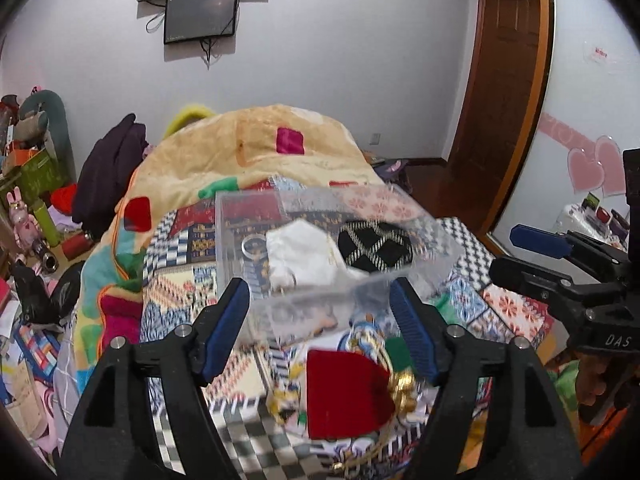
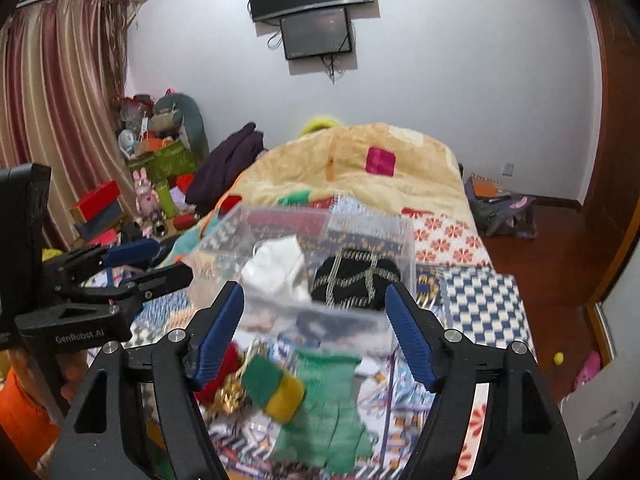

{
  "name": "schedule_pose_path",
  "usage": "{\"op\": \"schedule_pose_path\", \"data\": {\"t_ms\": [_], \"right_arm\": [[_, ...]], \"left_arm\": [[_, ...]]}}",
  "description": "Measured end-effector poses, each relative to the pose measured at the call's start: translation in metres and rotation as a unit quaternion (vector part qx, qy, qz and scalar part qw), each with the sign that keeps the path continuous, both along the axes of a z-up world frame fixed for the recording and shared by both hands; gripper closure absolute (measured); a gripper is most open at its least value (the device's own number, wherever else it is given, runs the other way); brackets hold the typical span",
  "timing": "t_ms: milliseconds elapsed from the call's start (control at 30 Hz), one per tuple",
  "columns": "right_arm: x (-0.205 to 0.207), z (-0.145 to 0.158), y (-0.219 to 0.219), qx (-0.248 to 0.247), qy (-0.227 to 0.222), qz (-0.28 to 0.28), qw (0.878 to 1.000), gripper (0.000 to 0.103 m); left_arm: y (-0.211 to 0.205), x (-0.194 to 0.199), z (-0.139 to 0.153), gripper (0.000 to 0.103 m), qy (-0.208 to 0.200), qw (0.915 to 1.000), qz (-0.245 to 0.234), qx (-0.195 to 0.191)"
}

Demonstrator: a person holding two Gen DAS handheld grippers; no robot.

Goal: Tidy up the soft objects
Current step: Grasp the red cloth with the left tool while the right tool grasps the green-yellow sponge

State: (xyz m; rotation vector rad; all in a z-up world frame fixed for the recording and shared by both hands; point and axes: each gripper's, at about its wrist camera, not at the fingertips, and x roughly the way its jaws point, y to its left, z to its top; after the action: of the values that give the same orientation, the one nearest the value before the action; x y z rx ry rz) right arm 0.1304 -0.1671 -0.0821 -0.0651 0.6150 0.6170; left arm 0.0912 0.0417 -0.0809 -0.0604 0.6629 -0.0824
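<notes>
The left tongs [image 1: 320,320] stand wide apart with nothing between their blue pads, and just below and ahead of them a red velvet pouch [image 1: 344,392] lies flat on the bed [image 1: 500,304], nearer the right pad than the left. A gold tassel [image 1: 404,388] hangs at the pouch's right edge, close to that pad.

The right tongs [image 2: 316,324] are likewise spread open and hold nothing. Under them lie a green knitted glove [image 2: 332,408] and, touching its left side, a green-and-yellow wristband [image 2: 272,388]; further left, partly behind the left pad, sits something red with gold trim, probably the same pouch, though the blur makes that uncertain.

Just beyond both pairs of tongs stands a clear plastic box [image 1: 248,248], open at the top, resting on the patchwork bedcover. Inside it a white cloth piece [image 1: 300,256] lies beside a black piece with gold stitching [image 1: 374,248], the two touching or nearly so; a small ring [image 1: 252,246] sits at the white piece's left.

Behind the box a yellow blanket [image 1: 240,148] is heaped high, closing off the far end of the bed. To the right the bed's edge drops to a wooden floor [image 2: 560,256]. In the left wrist view the other tool reaches in from the right margin, well apart from the left tongs.
</notes>
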Motion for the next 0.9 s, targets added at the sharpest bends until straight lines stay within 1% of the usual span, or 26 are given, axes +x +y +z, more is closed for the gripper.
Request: {"op": "schedule_pose_path", "data": {"t_ms": [200,300,367,400,433,467,533,600,633,667,700,767,900], "right_arm": [[-0.007,-0.024,0.002,0.003,0.034,0.016,0.999,0.033],[-0.005,-0.038,0.004,-0.001,0.053,0.021,0.998,0.033],[-0.005,-0.046,0.005,-0.001,0.065,0.026,0.998,0.034],[-0.006,-0.051,0.006,-0.003,0.071,0.028,0.997,0.038],[-0.005,-0.055,0.008,-0.006,0.077,0.032,0.997,0.041],[-0.005,-0.057,0.010,-0.009,0.080,0.034,0.996,0.045],[-0.005,-0.063,0.012,-0.012,0.088,0.038,0.995,0.051],[-0.003,-0.067,0.014,-0.014,0.095,0.040,0.995,0.063],[-0.003,-0.068,0.014,-0.013,0.097,0.040,0.994,0.065],[-0.002,-0.069,0.014,-0.009,0.100,0.041,0.994,0.067],[-0.005,-0.069,0.013,-0.006,0.099,0.041,0.994,0.070],[-0.007,-0.066,0.012,-0.004,0.093,0.039,0.995,0.072],[-0.010,-0.060,0.009,0.005,0.082,0.038,0.996,0.075]], "left_arm": [[0.002,-0.004,-0.034,0.031,0.029,0.9995,0.004,-0.011],[0.002,-0.005,-0.049,0.035,0.036,0.9991,0.008,-0.019],[0.001,-0.003,-0.059,0.045,0.047,0.9986,0.003,-0.024],[0.000,-0.002,-0.063,0.048,0.053,0.9983,0.000,-0.025],[0.000,-0.002,-0.067,0.052,0.057,0.9980,-0.003,-0.026],[0.001,-0.001,-0.071,0.057,0.062,0.9977,-0.005,-0.028],[0.002,0.001,-0.077,0.062,0.068,0.9972,-0.006,-0.031],[0.005,0.002,-0.082,0.064,0.072,0.9967,-0.005,-0.038],[0.006,0.002,-0.084,0.066,0.073,0.9964,-0.004,-0.042],[0.007,0.003,-0.085,0.073,0.073,0.9964,-0.004,-0.043],[0.007,0.003,-0.086,0.076,0.075,0.9962,-0.006,-0.045],[0.007,0.003,-0.086,0.090,0.073,0.9962,-0.007,-0.047],[0.007,0.000,-0.083,0.097,0.064,0.9967,-0.012,-0.047]]}}
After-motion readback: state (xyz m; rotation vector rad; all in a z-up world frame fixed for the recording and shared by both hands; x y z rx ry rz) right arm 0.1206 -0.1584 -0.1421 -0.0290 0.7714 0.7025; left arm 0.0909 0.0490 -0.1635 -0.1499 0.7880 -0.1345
